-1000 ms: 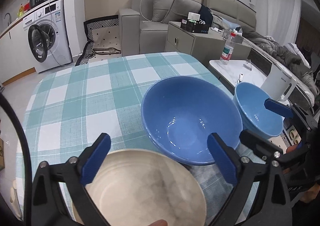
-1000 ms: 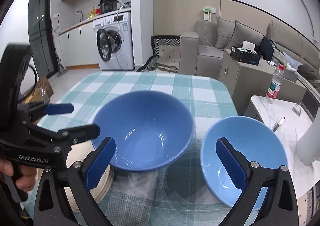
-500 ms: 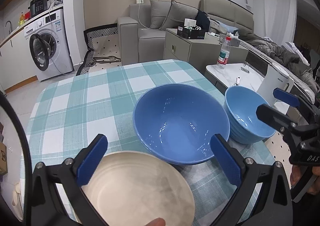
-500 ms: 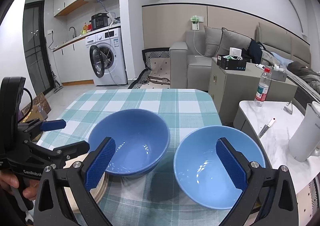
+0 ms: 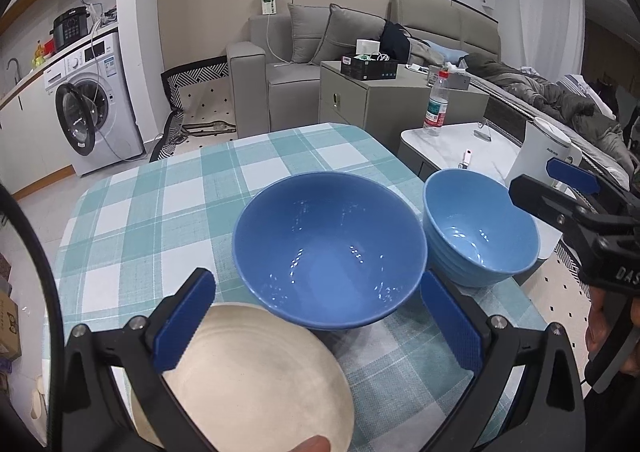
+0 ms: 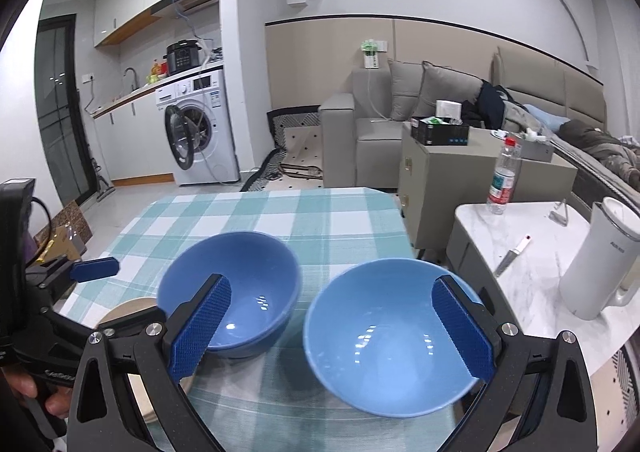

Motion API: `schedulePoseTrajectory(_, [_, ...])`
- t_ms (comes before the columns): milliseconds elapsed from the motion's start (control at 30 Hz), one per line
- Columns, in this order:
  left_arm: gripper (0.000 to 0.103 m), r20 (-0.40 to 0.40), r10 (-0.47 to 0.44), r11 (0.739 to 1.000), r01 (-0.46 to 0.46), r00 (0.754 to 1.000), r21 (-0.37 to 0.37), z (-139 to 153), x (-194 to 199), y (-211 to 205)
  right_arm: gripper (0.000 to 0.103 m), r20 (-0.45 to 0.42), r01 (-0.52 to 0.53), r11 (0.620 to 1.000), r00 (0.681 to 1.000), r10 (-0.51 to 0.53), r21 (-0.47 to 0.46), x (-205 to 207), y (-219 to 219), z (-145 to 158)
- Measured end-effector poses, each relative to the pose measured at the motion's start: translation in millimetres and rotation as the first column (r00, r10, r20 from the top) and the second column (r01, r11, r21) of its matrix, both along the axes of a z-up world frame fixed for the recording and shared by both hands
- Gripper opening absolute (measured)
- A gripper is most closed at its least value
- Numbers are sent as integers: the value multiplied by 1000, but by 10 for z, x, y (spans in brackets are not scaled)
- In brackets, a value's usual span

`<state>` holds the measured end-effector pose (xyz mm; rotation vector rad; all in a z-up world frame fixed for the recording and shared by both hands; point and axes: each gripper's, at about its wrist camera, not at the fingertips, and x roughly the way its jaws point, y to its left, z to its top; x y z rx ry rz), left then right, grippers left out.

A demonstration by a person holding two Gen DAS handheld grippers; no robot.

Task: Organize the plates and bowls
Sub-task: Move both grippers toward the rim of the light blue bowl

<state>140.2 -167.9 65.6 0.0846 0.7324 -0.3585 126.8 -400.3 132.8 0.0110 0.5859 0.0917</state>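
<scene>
Both tools hang wide open and hold nothing: the left tool above the cream plate and the dark blue bowl, the right tool above the light blue bowl, all on the checked tabletop.

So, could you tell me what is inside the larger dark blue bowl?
Nothing: the dark blue bowl shows only its glossy blue inside with light glints. Whatever lies beneath it on the checked tablecloth is covered.

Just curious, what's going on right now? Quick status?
Both hand-held grippers open, left, right, holding nothing. Two blue bowls and cream plate on table. Nothing blocking.
</scene>
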Motion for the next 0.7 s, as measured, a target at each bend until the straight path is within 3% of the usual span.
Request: schedulePoseTrajectory(700, [103,-39,-77,997,77,996,-21,-40,20,-494,102,-34,123,991,992,-121,57,16,-707,-38])
